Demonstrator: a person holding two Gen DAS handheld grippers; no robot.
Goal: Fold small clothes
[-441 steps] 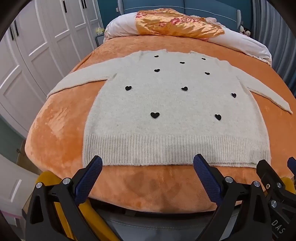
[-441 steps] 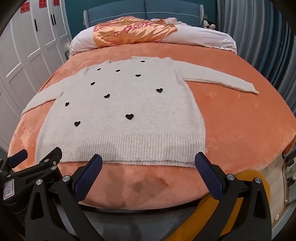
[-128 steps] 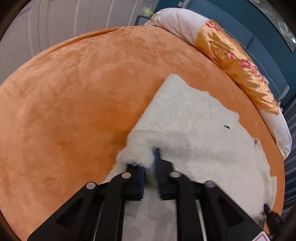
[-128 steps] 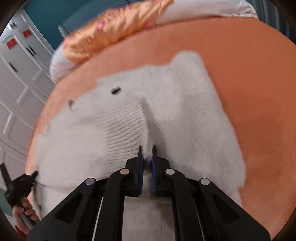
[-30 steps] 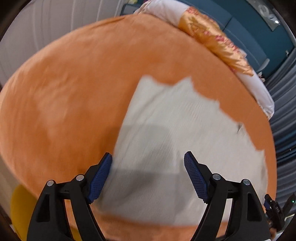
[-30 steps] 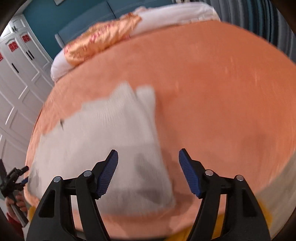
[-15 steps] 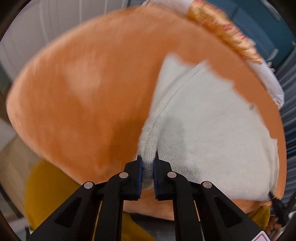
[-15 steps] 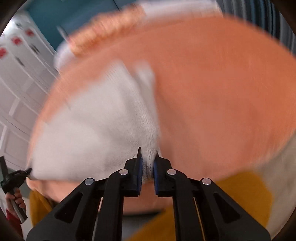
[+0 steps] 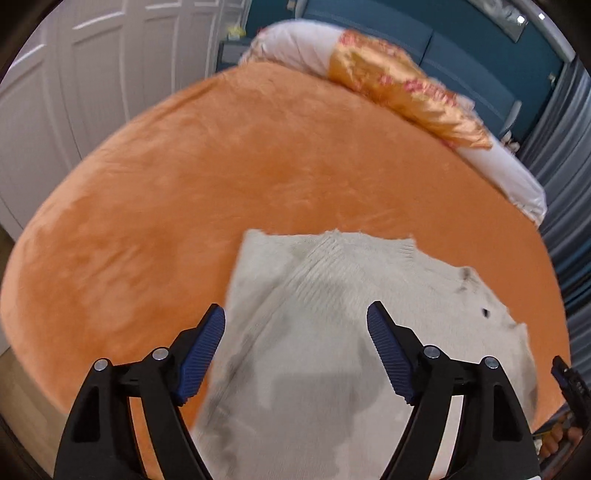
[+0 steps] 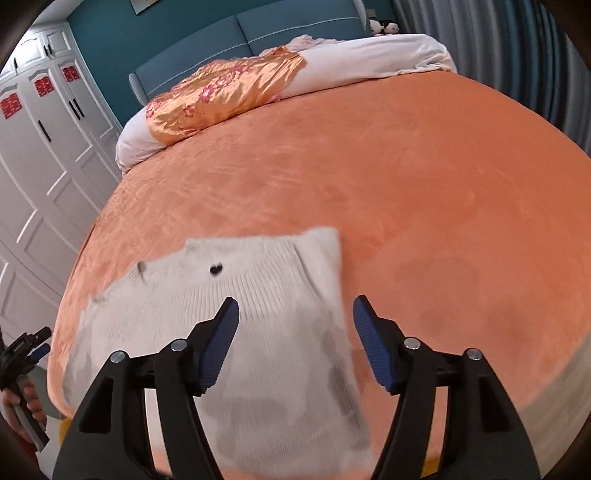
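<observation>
A cream knit sweater (image 9: pixel 332 295) with small black hearts (image 10: pixel 216 270) lies folded into a rough rectangle on the orange bed cover (image 9: pixel 221 166), near the bed's front edge. My left gripper (image 9: pixel 295 314) hovers above the sweater's (image 10: pixel 266 273) left part; its jaws are opening and nothing is pressed between the blue pads. My right gripper (image 10: pixel 295 306) hovers over the sweater's right edge, its jaws opening too, free of the cloth. Each gripper shows at the other view's edge, the right gripper (image 9: pixel 569 384) and the left gripper (image 10: pixel 26 350). Both views are somewhat blurred.
An orange satin quilt (image 10: pixel 221 92) and white bedding (image 10: pixel 369 59) lie by the blue headboard (image 10: pixel 295 26). White wardrobe doors (image 10: pixel 44 155) line the left side, a grey curtain (image 10: pixel 517 55) the right. The bed's front edge drops off just below the sweater.
Half a second ago both grippers were shut on the sweater's near edge. Now both have let go, their jaws stand apart, and they have lifted back off the cloth.
</observation>
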